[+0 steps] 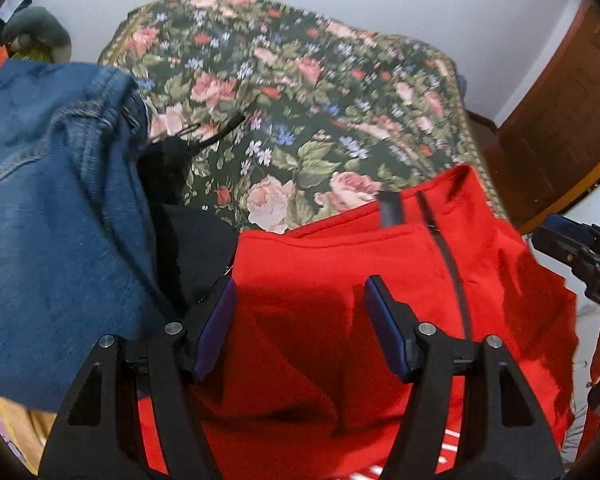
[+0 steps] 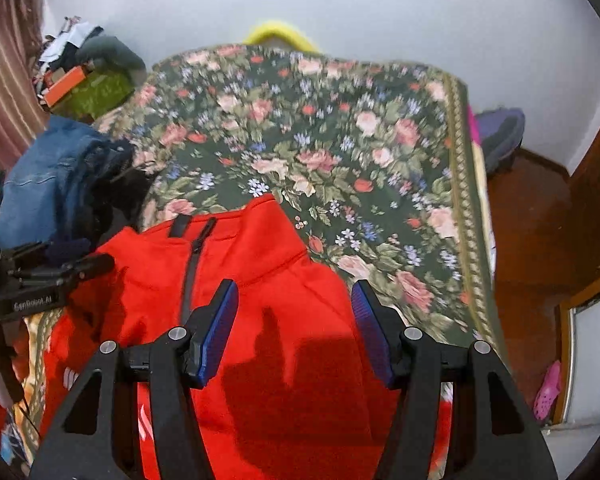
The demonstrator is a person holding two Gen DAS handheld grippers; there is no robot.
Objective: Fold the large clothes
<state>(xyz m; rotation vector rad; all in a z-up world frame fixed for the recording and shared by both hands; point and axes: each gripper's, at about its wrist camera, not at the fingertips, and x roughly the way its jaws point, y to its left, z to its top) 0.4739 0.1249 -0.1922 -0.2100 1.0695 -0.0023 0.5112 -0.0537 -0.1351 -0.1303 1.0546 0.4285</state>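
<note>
The red jacket [image 1: 340,300] lies spread, zip up, on the floral bedspread [image 1: 300,100], directly beneath both grippers. The left gripper [image 1: 300,320] and right gripper [image 2: 294,328] hover apart and empty, likely picking grasp points; jeans [image 1: 52,200] sit left.

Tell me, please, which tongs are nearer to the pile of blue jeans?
Left. The left tongs hover over the red jacket right beside the blue jeans; the right tongs are across the jacket, farther away.
</note>
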